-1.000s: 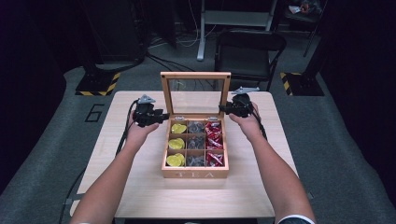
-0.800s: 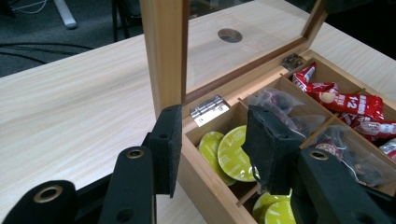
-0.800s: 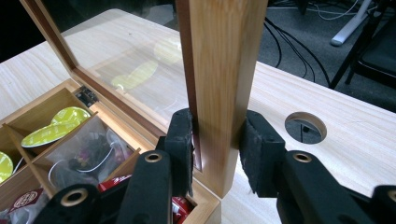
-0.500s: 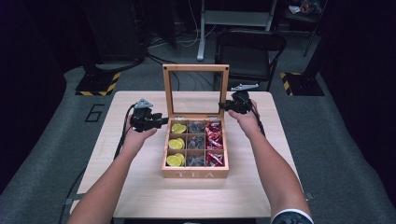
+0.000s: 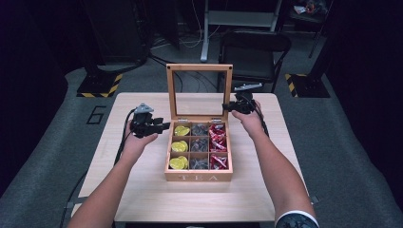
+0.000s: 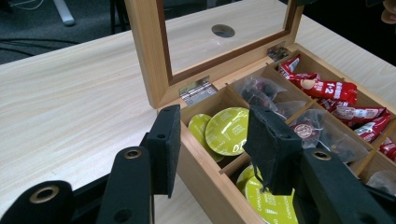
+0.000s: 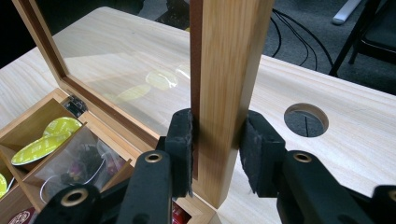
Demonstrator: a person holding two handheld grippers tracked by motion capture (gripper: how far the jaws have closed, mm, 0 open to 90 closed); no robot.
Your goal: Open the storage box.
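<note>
Lid [image 7: 224, 84] stands upright between my right gripper's [image 7: 215, 149] jaws, pinched at its side frame; my left gripper [image 6: 219, 149] straddles the tea box [image 6: 205, 177] wall, jaws just loosening. Best ease it back gently, steadying the box.

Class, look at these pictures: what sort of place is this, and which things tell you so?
Probably a lab or workshop set up for recording: a pale wooden table on grey carpet, hazard-striped floor blocks, loose cables, and a folding chair.

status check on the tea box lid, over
Right gripper clamped on lid frame, lid upright. Left gripper astride tea box wall, not gripping. Nothing in the way.
</note>
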